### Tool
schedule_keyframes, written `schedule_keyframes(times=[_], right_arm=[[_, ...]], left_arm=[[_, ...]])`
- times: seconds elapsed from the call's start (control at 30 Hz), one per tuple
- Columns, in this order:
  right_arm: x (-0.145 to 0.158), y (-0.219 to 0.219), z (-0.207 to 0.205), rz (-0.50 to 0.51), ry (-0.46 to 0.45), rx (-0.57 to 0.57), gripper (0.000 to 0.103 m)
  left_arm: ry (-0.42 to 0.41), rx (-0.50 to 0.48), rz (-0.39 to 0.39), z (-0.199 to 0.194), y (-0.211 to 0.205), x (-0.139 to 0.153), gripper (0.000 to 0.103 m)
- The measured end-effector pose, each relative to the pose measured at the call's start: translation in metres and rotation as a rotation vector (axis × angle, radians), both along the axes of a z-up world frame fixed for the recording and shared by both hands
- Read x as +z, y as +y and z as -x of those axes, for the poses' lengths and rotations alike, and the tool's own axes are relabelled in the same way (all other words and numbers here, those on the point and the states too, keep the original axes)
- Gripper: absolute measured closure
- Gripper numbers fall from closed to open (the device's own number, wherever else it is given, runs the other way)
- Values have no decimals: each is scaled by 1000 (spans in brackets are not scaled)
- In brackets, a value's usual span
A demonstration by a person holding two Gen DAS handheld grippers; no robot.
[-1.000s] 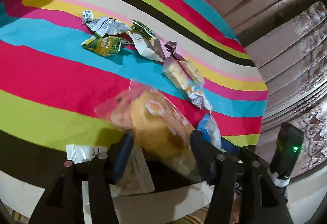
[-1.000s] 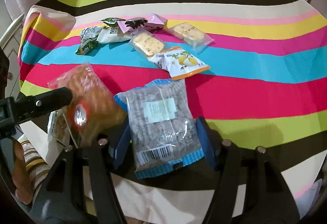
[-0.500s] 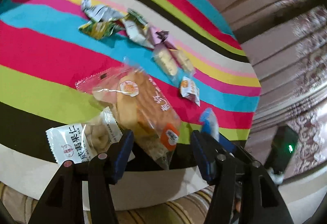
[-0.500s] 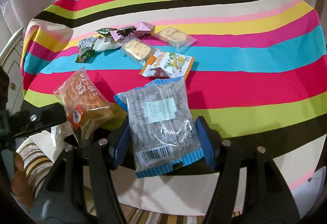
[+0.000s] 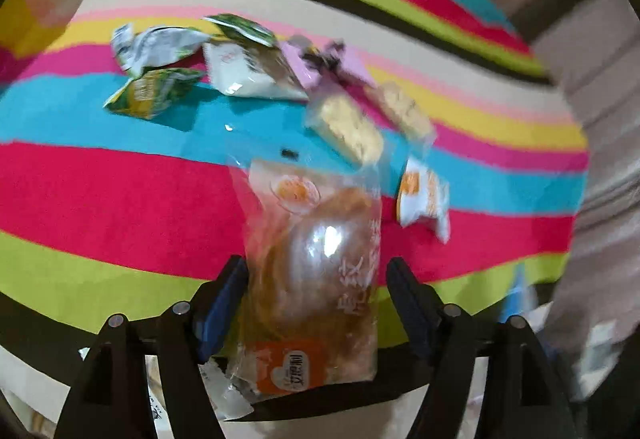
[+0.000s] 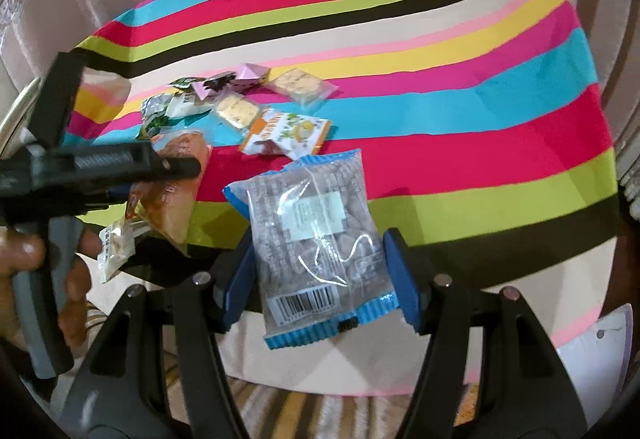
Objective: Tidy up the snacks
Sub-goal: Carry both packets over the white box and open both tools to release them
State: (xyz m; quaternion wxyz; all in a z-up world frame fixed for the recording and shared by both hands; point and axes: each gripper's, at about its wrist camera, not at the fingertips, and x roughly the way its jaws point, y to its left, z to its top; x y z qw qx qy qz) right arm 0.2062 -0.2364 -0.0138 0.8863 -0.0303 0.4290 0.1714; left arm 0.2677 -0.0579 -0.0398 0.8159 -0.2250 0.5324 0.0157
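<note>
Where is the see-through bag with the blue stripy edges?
The clear, blue-edged snack packet sits between the right gripper fingers, above the striped tablecloth's near edge.

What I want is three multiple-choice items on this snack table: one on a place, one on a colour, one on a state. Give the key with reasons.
1. The orange-and-white packet lies:
A. hanging off the table edge
B. flat on the striped cloth, beyond the clear packet
C. on the floor

2. The clear packet's end trim is:
A. blue-striped
B. green
C. pink

3. The right gripper is:
A. open and empty
B. shut on nothing
C. shut on the clear packet

Key:
1 B: it rests on the cloth's blue and red bands, past the clear packet's far end.
2 A: blue-and-white stripes run along both ends.
3 C: the packet sits between the jaws, lifted above the table edge.
</note>
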Motion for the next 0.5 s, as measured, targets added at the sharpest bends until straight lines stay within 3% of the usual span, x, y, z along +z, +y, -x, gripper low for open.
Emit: schedule_keyframes(times=[0.1,0.17,0.33,0.5], right_arm=[[1,-18,6,-6,0,-30,38],[2,-29,9,-11,2,-46,38],[3,-59,22,-15,-3,-94,38],[1,-95,38,-2,0,-160,38]], left_arm=[[10,-59,-138,6,-19,-3,33],[18,-83,-211,11,-27,-4,47],[-2,-125,-194,17,-42,1,51],[-82,-208,-124,25,-76,22,51]])
